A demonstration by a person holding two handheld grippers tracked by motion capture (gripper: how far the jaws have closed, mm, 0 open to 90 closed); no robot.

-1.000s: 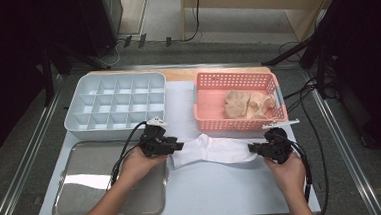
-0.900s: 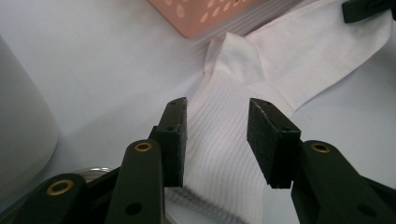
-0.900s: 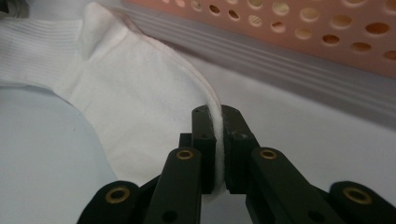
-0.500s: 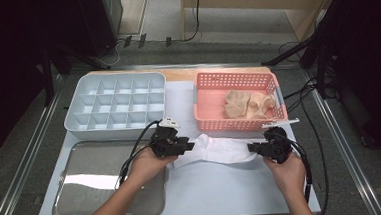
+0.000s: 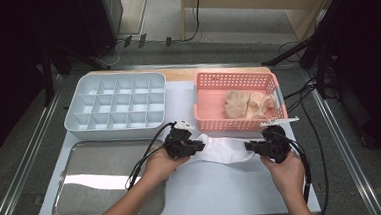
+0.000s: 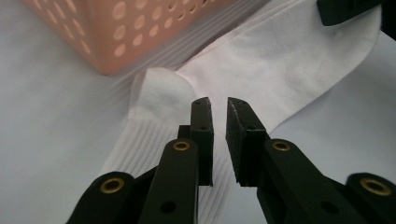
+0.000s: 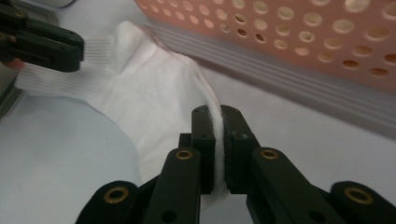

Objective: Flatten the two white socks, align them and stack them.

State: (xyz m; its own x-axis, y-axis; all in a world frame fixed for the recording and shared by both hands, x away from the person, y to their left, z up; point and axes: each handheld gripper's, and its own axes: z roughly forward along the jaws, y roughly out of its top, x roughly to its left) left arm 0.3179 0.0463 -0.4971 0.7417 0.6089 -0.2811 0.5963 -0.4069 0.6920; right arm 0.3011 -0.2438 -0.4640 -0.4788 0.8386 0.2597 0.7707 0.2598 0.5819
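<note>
A white sock (image 5: 226,150) lies flat on the table in front of the pink basket (image 5: 234,76). My right gripper (image 5: 248,145) is shut on its right end, and the fabric edge stands pinched between the pads (image 7: 218,112). My left gripper (image 5: 201,148) is at the ribbed cuff (image 6: 154,140). Its jaws have just been closing and now stand a narrow gap apart (image 6: 219,105) just above the cuff, with no fabric visibly pinched. From the right gripper view the left gripper (image 7: 70,46) rests over the cuff end.
The pink basket holds beige cloths (image 5: 248,104). A pale blue compartment tray (image 5: 115,99) stands at the back left, and a metal tray (image 5: 107,177) lies at the front left. Cables trail from both grippers.
My left gripper has slid to the right onto the sock's cuff and its jaws have narrowed. The right gripper and the sock's right end have stayed put.
</note>
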